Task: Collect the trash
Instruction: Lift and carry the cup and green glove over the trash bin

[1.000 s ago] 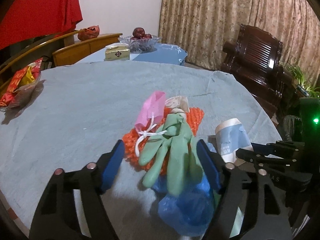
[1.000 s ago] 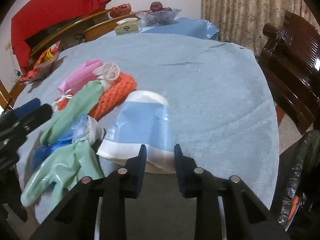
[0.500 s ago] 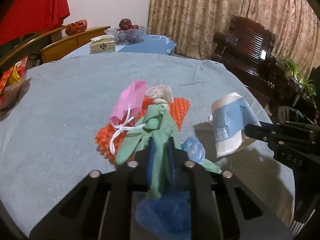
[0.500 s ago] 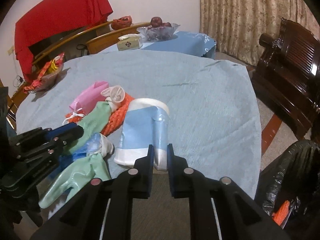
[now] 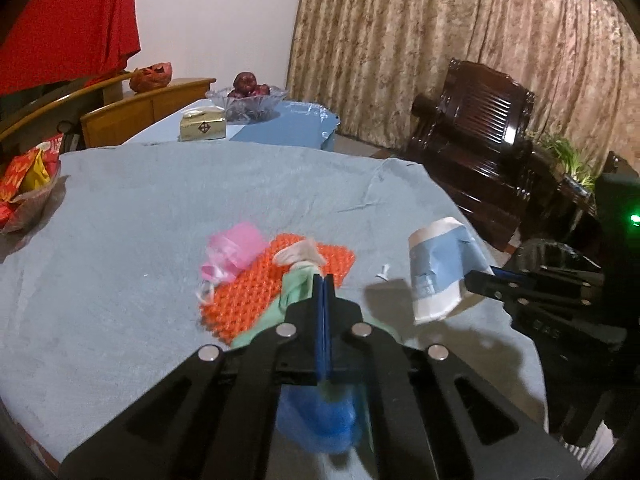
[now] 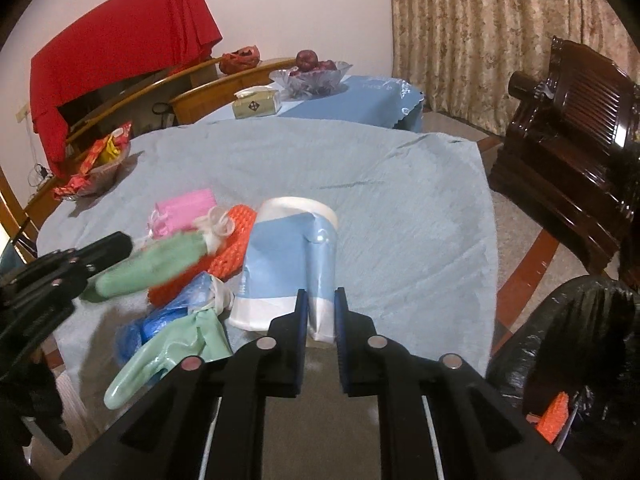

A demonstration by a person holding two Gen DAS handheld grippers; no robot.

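Round table under a pale blue cloth [image 6: 400, 208], bearing the trash pile. Blue-and-white crumpled paper cup [image 6: 286, 264]: lower edge pinched between the clenched fingers of the right gripper [image 6: 321, 306], lifted above the cloth. Mint-green rubber glove [image 6: 152, 268]: clamped in the closed left gripper [image 5: 323, 280], over the orange mesh mat [image 5: 256, 300].

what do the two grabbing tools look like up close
Both match: the left tool and the right tool are black plastic linkages with triangular cut-outs, round silver pivot pins and blue pads on the inner finger faces. Faint embossed lettering shows on the right one's side. No sleeves or cables visible.
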